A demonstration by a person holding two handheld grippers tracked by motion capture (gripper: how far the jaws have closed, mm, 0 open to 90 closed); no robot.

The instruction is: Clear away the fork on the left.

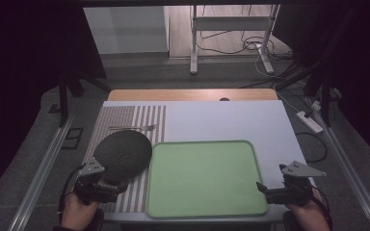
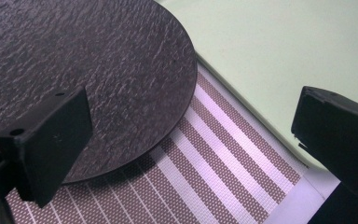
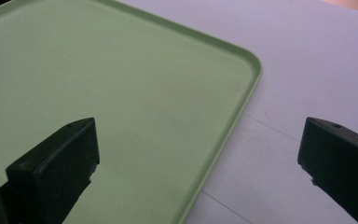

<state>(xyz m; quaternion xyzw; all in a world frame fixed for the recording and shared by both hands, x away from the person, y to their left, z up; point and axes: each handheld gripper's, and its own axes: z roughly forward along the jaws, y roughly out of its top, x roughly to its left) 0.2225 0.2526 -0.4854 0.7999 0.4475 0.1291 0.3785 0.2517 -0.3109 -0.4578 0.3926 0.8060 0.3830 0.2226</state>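
Note:
A round dark slate plate [image 1: 123, 153] [image 2: 93, 74] lies on a striped placemat [image 1: 125, 120] [image 2: 214, 172] at the left of the table. A light green tray [image 1: 202, 175] [image 2: 279, 56] [image 3: 121, 93] sits right of it, bare. My left gripper [image 1: 108, 187] [image 2: 191, 140] is open at the plate's near edge, its left jaw over the plate and its right jaw over the tray's rim. My right gripper [image 1: 265, 190] [image 3: 198, 158] is open, straddling the tray's near right edge. A fork [image 1: 132, 128] lies on the placemat behind the plate.
The white table surface [image 1: 231, 120] [image 3: 307, 70] extends behind and right of the tray. A wooden board edge [image 1: 192, 94] runs along the far side. Beyond the table stand a metal stand's legs [image 1: 231, 38] and cables on the floor; a power strip [image 1: 310, 121] lies at right.

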